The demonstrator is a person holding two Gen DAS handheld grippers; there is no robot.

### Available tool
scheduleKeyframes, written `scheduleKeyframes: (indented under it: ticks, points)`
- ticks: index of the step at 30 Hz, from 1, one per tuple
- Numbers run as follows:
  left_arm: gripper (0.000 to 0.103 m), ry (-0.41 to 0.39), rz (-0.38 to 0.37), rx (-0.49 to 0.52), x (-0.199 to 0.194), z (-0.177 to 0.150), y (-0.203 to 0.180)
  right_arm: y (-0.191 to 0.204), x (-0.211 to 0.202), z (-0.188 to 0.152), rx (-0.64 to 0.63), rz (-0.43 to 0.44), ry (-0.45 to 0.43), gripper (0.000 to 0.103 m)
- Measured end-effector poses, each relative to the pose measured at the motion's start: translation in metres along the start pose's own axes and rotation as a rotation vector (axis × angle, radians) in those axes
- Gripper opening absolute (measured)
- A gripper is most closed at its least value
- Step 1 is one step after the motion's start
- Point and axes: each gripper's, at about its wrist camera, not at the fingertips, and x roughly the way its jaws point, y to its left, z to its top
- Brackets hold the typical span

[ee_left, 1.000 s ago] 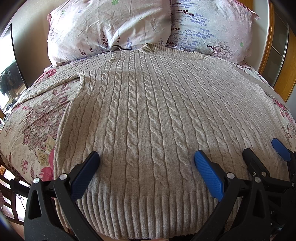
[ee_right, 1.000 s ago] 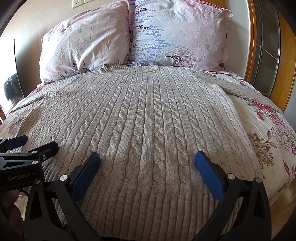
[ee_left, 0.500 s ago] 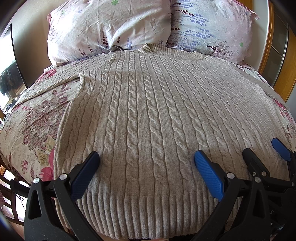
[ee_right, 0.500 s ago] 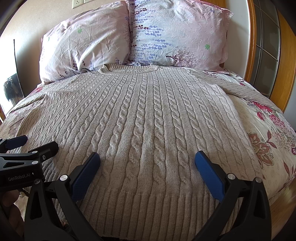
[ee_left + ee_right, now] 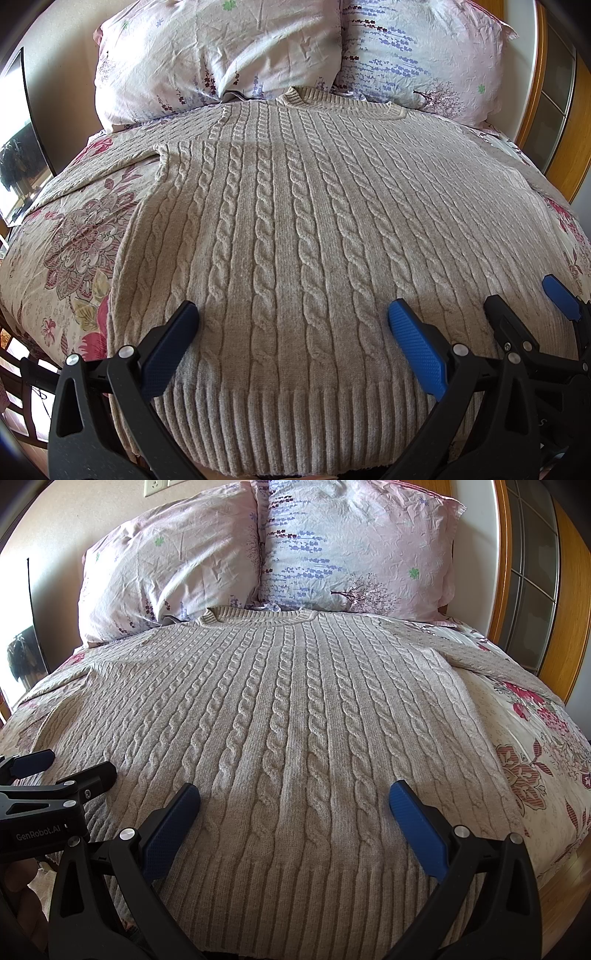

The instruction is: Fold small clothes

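Note:
A beige cable-knit sweater lies flat and face up on the bed, collar toward the pillows, ribbed hem nearest me, sleeves spread to both sides. My left gripper hovers open just above the hem on the sweater's left half, nothing between its blue pads. My right gripper hovers open over the hem's right half, also holding nothing. Each gripper shows in the other's view: the right gripper at the right edge, the left gripper at the left edge.
The floral bedspread shows on both sides of the sweater. Two pillows lean against the wall at the head. A wooden frame with glass panes stands on the right. A dark screen is at left.

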Motion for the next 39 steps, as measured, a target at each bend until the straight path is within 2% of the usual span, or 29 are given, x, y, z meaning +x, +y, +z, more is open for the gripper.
scheduleKeyframes:
  ticks: [31, 39]
  points:
    - [0.101, 0.0, 0.0, 0.0, 0.0, 0.0, 0.0, 0.0003, 0.0009, 0.0001, -0.001, 0.0, 0.002, 0.102]
    - [0.101, 0.034, -0.016, 0.025, -0.001, 0.0074, -0.0021, -0.0023, 0.0012, 0.0047, -0.028, 0.024, 0.035, 0.102]
